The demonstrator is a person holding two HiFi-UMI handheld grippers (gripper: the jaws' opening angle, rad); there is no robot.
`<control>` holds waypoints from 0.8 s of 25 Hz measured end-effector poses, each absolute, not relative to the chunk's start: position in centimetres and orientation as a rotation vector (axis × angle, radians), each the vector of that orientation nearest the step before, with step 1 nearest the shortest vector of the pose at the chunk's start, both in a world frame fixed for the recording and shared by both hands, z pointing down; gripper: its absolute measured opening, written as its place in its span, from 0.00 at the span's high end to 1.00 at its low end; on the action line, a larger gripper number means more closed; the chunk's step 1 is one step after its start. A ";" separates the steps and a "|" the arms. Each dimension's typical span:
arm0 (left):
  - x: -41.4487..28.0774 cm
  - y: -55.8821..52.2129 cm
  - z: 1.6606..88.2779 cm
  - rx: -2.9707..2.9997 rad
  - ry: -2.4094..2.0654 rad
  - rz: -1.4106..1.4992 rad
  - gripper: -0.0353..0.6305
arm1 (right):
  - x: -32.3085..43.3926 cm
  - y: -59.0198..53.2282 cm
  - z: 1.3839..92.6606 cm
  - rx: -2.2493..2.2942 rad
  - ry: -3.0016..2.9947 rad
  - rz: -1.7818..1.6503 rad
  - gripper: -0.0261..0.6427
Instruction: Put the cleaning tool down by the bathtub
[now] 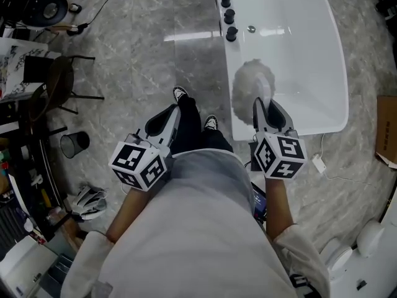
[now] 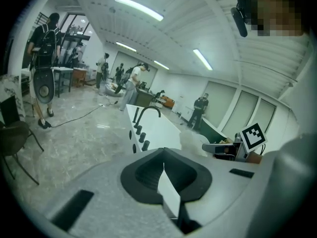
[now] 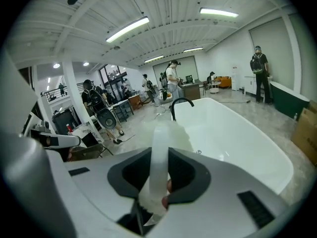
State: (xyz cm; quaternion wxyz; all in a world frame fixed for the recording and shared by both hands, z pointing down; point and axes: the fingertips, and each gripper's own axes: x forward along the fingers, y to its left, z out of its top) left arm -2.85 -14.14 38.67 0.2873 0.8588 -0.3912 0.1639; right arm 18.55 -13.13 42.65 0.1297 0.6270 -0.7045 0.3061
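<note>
1. Right gripper is clamped on the white handle of the cleaning tool. In the right gripper view the handle runs up between the two jaws, which press on it from both sides.
2. That arm is bent at the elbow and held out in front of the person's body, with the gripper pointing towards the bathtub.
3. From the head view, the tool's fluffy white head sits over the near left corner of the tub. I cannot tell whether it touches the rim.
4. Left gripper has its jaws closed together with nothing between them, and the left gripper view shows them meeting along a seam.
5. The left arm is bent the same way, and its gripper hangs over the grey marble floor, just beside the person's dark trouser leg and well left of the tub.
6. A black faucet stands at the tub's far end.
</note>
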 end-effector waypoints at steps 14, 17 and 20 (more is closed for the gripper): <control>-3.1 -15.2 39.5 2.261 -1.031 0.445 0.93 | 18.0 -14.9 45.6 1.742 -2.000 0.946 0.84; -3.1 -15.3 39.6 2.259 -1.029 0.450 0.93 | 17.8 -15.2 46.2 1.723 -1.991 0.956 0.84; -3.2 -15.4 39.7 2.257 -1.031 0.451 0.93 | 17.7 -15.4 47.3 1.706 -1.977 0.986 0.84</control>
